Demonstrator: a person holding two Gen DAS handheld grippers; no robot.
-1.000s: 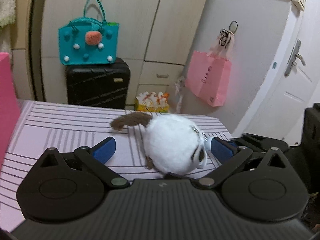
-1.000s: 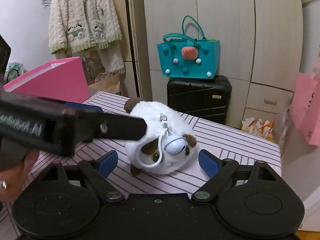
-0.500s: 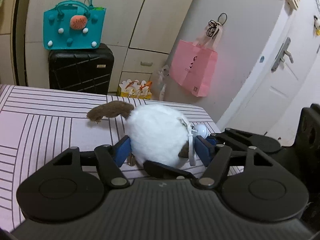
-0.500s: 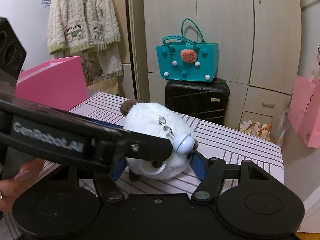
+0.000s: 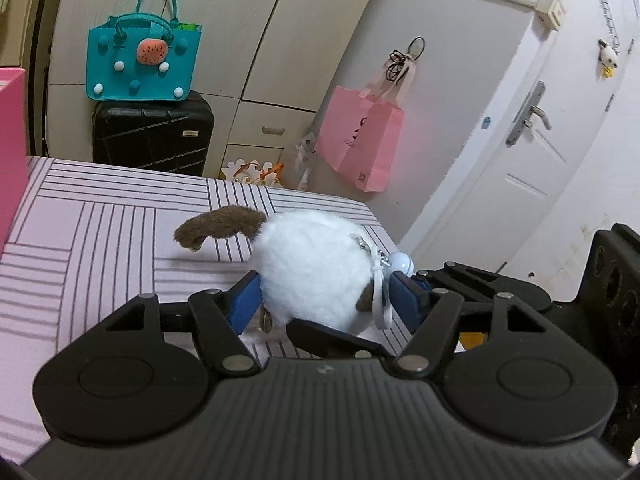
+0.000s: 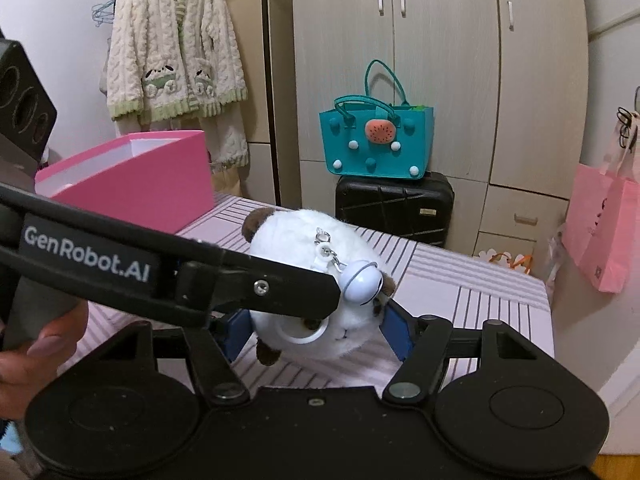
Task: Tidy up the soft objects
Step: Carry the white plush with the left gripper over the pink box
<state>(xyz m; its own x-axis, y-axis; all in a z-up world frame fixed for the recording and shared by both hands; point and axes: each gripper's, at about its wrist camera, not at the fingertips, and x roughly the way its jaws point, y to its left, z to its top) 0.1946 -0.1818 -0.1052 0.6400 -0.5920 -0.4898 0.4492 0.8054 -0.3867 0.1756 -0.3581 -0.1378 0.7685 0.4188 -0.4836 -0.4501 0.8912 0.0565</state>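
A round white plush toy with a brown tail and a white bell sits over the pink striped tablecloth. My left gripper is shut on it, blue pads pressing both flanks. In the right wrist view the same plush toy faces me, bell on top. My right gripper is shut on it too, blue pads at its cheeks. The left gripper's black finger crosses in front. An open pink box stands at the table's far left.
A person's hand holds the left gripper's handle. Behind the table a teal felt bag sits on a black suitcase. A pink paper bag hangs by the white door. A knitted cardigan hangs on the wardrobe.
Both grippers' jaws have closed from wide open onto the plush toy. Both have then shifted left with it, and the pink box has come into the left wrist view.
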